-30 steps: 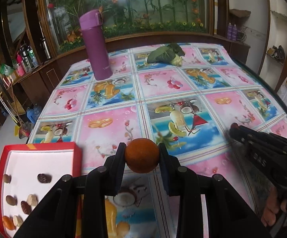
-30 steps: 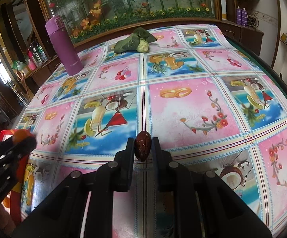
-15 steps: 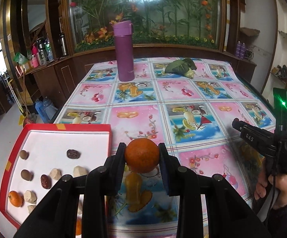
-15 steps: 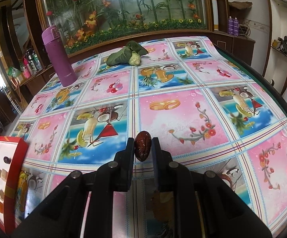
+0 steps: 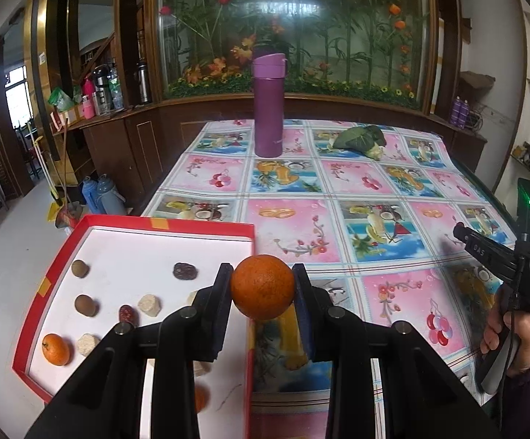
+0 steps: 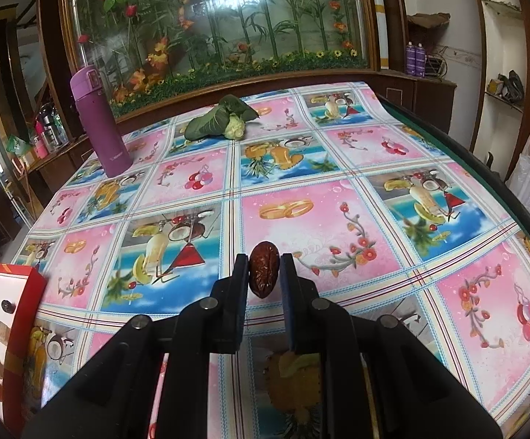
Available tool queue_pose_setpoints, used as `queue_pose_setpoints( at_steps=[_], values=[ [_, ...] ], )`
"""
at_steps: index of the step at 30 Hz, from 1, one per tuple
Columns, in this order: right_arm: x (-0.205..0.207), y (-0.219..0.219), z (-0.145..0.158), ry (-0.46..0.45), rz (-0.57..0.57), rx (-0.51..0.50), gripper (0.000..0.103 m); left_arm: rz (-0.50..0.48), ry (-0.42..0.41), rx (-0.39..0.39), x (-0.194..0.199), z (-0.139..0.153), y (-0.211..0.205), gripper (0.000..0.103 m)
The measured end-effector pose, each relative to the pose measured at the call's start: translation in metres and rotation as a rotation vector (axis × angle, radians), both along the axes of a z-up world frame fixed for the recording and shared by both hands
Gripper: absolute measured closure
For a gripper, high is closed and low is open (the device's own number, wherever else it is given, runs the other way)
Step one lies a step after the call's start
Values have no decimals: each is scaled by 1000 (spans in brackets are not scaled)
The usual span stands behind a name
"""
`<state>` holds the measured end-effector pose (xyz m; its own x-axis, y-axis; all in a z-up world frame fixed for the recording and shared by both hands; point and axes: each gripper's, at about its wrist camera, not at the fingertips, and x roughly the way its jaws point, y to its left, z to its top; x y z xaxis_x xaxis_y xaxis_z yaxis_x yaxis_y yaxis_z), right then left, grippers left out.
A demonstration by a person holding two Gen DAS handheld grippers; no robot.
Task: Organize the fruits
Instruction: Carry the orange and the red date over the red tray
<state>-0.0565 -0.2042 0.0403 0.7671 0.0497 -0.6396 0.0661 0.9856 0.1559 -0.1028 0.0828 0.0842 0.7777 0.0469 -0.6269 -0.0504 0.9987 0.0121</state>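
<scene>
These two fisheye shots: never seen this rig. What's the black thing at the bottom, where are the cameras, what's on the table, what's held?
No robot arm here. A person holds a handheld gripper in each hand, and each carries a camera looking forward along its jaws. The black parts at the bottom are those jaws.

Left view: the left gripper is shut on an orange, above the edge of a red tray holding small fruits and nuts. The person's other hand shows at the right.

Right view: the right gripper is shut on a dried date.

On the tablecloth stand a purple flask and a leafy vegetable.
</scene>
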Motion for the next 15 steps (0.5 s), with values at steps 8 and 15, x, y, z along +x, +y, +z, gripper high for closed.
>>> queue_pose_setpoints(
  at_steps=[8,15],
  values=[
    [-13,21,5,-8,37,58,84,40,-14,1,-10,2,21,71],
    [-25,68,8,5,157,134,84,90,-16,3,-17,1,45,71]
  ],
)
